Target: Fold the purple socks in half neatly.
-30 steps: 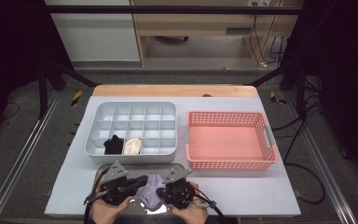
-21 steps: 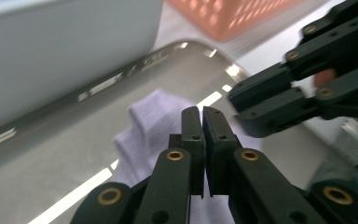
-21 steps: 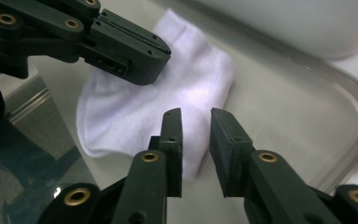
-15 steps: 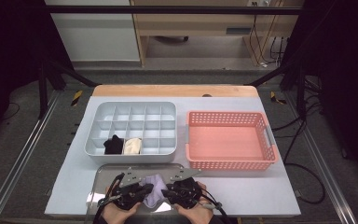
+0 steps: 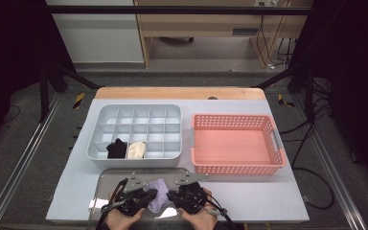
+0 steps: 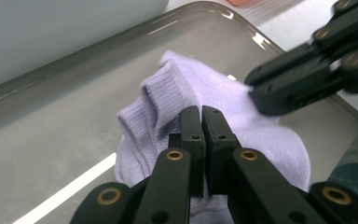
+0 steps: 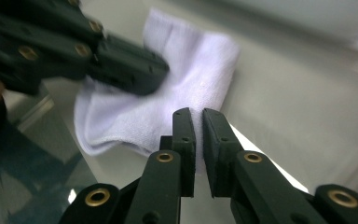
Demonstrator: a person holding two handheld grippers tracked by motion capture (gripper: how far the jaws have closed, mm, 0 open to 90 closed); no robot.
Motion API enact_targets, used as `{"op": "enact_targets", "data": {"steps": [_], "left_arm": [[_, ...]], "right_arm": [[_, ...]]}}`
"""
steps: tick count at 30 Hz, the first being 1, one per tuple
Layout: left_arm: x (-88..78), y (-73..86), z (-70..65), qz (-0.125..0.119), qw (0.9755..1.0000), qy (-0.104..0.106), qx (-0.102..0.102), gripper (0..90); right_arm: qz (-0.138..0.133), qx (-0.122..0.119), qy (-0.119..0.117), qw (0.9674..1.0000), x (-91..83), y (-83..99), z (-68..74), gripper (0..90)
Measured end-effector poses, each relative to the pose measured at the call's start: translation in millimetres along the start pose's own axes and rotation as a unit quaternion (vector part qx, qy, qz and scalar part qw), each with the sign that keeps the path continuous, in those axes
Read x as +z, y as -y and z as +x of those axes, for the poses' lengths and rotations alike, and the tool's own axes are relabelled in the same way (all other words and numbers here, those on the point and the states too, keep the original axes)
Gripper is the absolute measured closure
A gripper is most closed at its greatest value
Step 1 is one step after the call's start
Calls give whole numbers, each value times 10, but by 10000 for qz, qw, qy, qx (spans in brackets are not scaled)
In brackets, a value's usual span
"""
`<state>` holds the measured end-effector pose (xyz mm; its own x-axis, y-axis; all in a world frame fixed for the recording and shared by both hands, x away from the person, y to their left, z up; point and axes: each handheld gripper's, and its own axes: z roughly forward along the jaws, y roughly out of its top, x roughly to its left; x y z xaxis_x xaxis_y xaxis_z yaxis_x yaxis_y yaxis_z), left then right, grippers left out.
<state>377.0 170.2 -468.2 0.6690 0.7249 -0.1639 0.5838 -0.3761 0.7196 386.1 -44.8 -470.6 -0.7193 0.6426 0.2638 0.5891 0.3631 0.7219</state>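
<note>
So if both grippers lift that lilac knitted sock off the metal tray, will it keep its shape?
Probably not: the lilac knitted sock already lies folded and rumpled, so it should droop. Its thin ribbed fabric suggests it is light. On the smooth metal tray it may slide.

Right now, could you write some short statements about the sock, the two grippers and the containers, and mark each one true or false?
1. The lilac sock lies on the metal tray. True.
2. The left gripper has its jaws wide open above the sock. False: its jaws are closed together at the sock's folded fabric.
3. The pink basket holds two socks. False: nothing is seen in it.
4. A black sock and a cream sock sit in neighbouring compartments of the grey divided box. True.
5. The right gripper is over the pink basket. False: it is at the sock's edge on the tray; its jaws have just been closing.
</note>
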Motion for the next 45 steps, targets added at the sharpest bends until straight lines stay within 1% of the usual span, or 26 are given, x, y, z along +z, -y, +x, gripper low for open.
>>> {"op": "enact_targets", "data": {"steps": [1,3,5,6,9,12,14,17,19,20,21,23,25,26,27,28,29,30,31,33,34,38,39,42,43,45], "left_arm": [[6,-5,5,-26,9999,74,-73,861],[19,-13,2,-55,9998,146,-157,854],[41,-28,-28,-85,9997,155,-165,848],[50,-34,-39,-84,9998,131,-124,847],[75,-39,-53,-79,9998,116,-127,843],[60,-41,-46,-100,9996,163,-194,826],[7,-49,-37,-170,9995,191,-198,794],[-146,-67,20,-402,9985,220,-314,776],[-261,-65,81,-532,9978,148,-375,775],[-336,-53,129,-571,9975,19,-407,774],[-377,-41,160,-566,9975,-79,-422,771],[-429,21,247,-445,9975,-226,-493,775],[-401,92,295,-292,9977,-286,-541,788],[-352,140,315,-144,9979,-228,-591,793],[-306,168,318,-55,9980,-145,-615,803],[-252,186,307,56,9981,-51,-610,810],[-223,189,295,104,9982,-14,-584,819],[-195,190,273,144,9986,-21,-518,824],[-179,190,256,115,9988,-5,-484,833],[-182,183,234,92,9990,-66,-428,833],[-179,188,231,68,9990,-43,-438,834],[-182,192,226,56,9990,-70,-445,841],[-177,192,208,39,9991,-59,-416,846],[-172,194,195,25,9992,-82,-383,849],[-166,197,182,36,9994,-129,-332,851],[-165,198,181,58,9995,-126,-298,853]], "right_arm": [[-60,11,-11,10000,-29,-15,5,848],[-248,-43,-77,9997,-107,-66,23,852],[-316,-144,-153,9993,-155,-105,56,852],[-344,-198,-189,9990,-168,-110,76,853],[-273,-314,-263,9988,-153,-97,118,853],[-232,-326,-276,9988,-137,-86,123,852],[-243,-331,-251,9988,-143,-86,114,852],[-236,-290,-198,9991,-153,-83,102,853],[-212,-286,-153,9992,-147,-78,94,853],[-208,-263,-160,9993,-148,-77,94,853],[-183,-259,-129,9994,-144,-76,91,853],[-192,-255,-108,9994,-146,-77,83,853],[-190,-242,-101,9995,-150,-81,83,853],[-200,-255,-107,9994,-150,-82,83,853],[-198,-279,-113,9994,-150,-85,87,853],[-188,-269,-103,9994,-151,-88,97,853],[-197,-302,-120,9993,-150,-92,102,853],[-201,-325,-126,9992,-150,-94,106,854],[-196,-324,-135,9992,-152,-98,116,854],[-185,-370,-141,9990,-151,-107,130,854],[-189,-383,-176,9989,-150,-110,135,854],[-179,-450,-246,9985,-120,-123,175,854],[-159,-535,-326,9979,-78,-137,230,854],[-165,-612,-399,9972,-40,-158,272,854],[-155,-661,-468,9966,-14,-184,318,855],[-146,-689,-488,9963,-2,-197,339,855]]}}
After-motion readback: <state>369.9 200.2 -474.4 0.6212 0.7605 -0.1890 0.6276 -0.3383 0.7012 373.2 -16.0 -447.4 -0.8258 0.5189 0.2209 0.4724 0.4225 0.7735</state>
